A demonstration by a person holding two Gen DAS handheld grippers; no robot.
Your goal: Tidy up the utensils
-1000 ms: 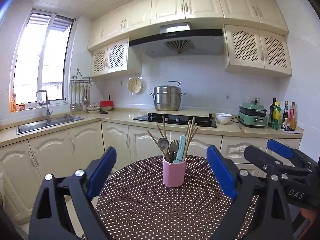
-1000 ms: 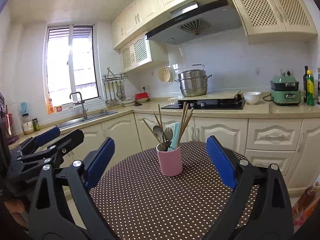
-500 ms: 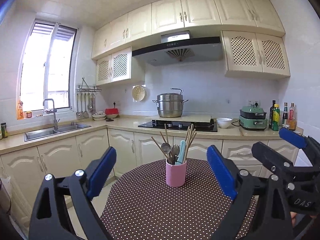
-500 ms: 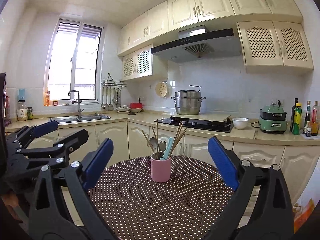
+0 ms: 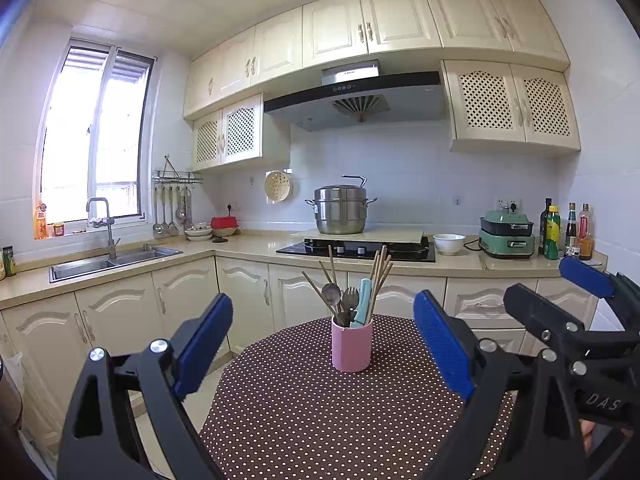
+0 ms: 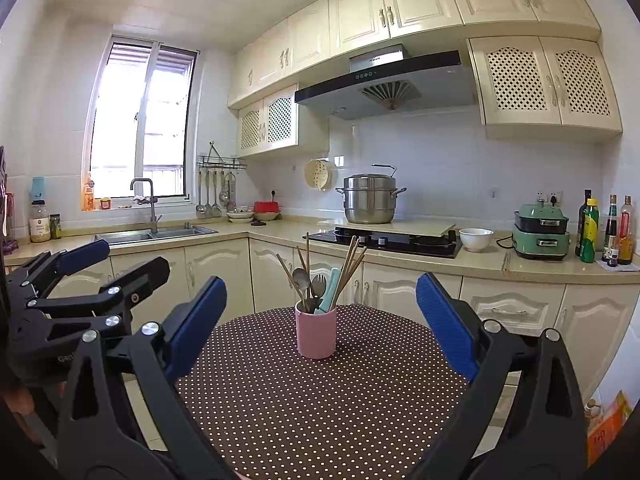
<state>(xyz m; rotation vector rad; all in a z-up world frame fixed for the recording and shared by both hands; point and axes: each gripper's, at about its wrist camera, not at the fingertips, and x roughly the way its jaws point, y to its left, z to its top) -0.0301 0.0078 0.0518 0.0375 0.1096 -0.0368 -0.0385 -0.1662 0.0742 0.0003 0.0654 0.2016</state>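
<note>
A pink cup (image 5: 351, 345) stands upright on a round brown polka-dot table (image 5: 304, 412); it also shows in the right wrist view (image 6: 316, 332). It holds wooden chopsticks (image 5: 380, 276), a metal spoon (image 5: 331, 293), a fork and a light teal-handled utensil (image 5: 363, 296). My left gripper (image 5: 322, 344) is open and empty, held back from the cup. My right gripper (image 6: 320, 320) is open and empty, also held back. Each gripper shows at the edge of the other's view.
Cream kitchen cabinets and a counter run behind the table, with a sink (image 5: 108, 260), a hob with a steel pot (image 5: 341, 210), a white bowl (image 5: 449, 243), a green appliance (image 5: 507, 234) and bottles (image 5: 564, 226).
Both grippers have pulled back and tilted up from the cup, which looks smaller and farther. Both stay open and empty.
</note>
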